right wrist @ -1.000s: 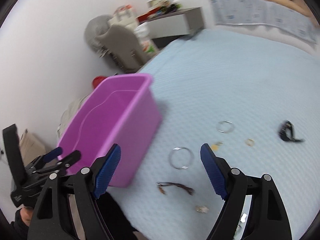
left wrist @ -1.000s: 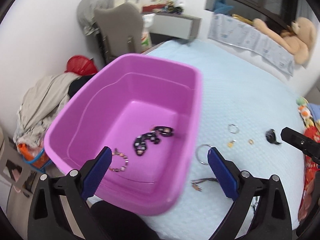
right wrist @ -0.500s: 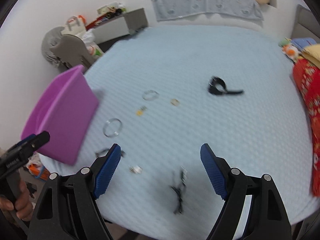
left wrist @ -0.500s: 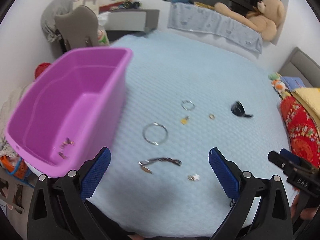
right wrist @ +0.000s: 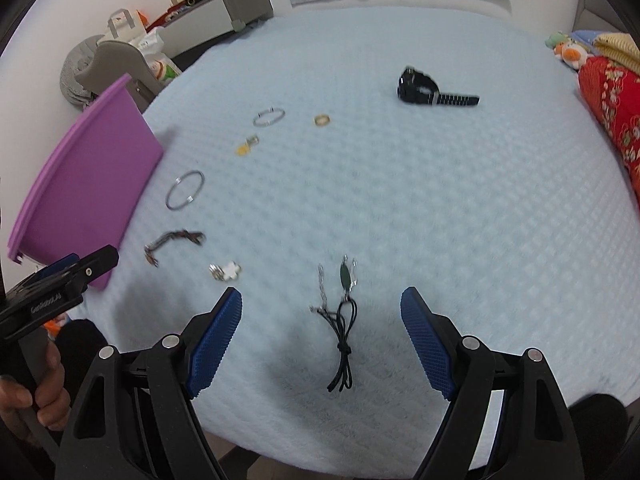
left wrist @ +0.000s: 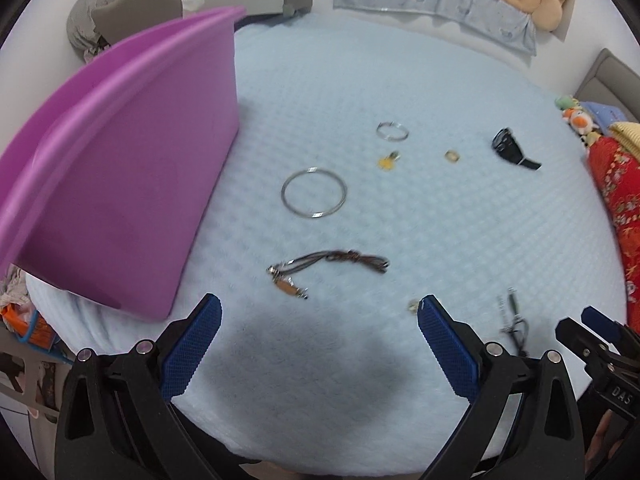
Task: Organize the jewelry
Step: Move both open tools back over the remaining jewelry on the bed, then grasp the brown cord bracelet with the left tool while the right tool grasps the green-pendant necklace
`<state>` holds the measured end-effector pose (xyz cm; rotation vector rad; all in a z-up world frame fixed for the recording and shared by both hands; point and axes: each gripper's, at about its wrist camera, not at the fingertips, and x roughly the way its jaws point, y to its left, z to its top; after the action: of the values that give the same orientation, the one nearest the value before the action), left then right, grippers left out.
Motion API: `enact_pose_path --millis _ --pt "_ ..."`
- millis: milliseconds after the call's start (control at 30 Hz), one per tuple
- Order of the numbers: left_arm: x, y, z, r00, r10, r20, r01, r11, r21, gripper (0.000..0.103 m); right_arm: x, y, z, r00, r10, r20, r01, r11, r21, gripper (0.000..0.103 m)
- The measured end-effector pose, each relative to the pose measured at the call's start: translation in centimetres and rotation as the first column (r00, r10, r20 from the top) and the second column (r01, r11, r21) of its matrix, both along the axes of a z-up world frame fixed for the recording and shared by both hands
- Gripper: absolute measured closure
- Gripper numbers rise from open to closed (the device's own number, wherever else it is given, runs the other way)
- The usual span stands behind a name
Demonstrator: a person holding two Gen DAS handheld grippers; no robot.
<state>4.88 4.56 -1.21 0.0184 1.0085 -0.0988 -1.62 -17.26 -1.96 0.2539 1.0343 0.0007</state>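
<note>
1. Blue-padded jaws on the left gripper [left wrist: 319, 312] and the right gripper [right wrist: 321, 306] are both standing wide apart, gripping nothing.
2. Jewelry is lying scattered on the pale blue bedspread [left wrist: 460, 240], beside the purple tub [left wrist: 120, 184].
3. Lowering the right gripper squarely astride the black-corded pendant necklace [right wrist: 340, 320] is looking wisest.
4. Only the right wrist view is showing the clover-shaped charm [right wrist: 226, 271] clearly.

A brown cord bracelet [left wrist: 326, 266] is lying just ahead of the left gripper [left wrist: 318, 306], between its wide-spread fingers [left wrist: 192, 346], untouched.
</note>
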Motion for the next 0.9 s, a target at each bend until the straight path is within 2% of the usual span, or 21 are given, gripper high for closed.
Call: enact_pose_path --millis 200,400,900 --pt "1.5 0.8 -2.9 1.000 0.006 -0.010 -0.006 1.000 0.016 0.006 -0.1 0.1 -3.2 1.000 -0.013 -0.028 0.012 1.000 -0.008 0.025" --pt "3.5 1.2 -5.0 0.999 0.027 -0.028 -0.026 0.999 0.022 0.006 -0.2 0.3 -4.9 0.999 -0.005 -0.045 0.003 0.999 -0.044 0.025" --pt "6.1 0.8 -7.4 0.998 0.029 -0.060 -0.027 0.999 0.030 0.006 0.7 1.0 -7.0 0.997 0.016 -0.075 -0.024 0.994 -0.108 0.025"
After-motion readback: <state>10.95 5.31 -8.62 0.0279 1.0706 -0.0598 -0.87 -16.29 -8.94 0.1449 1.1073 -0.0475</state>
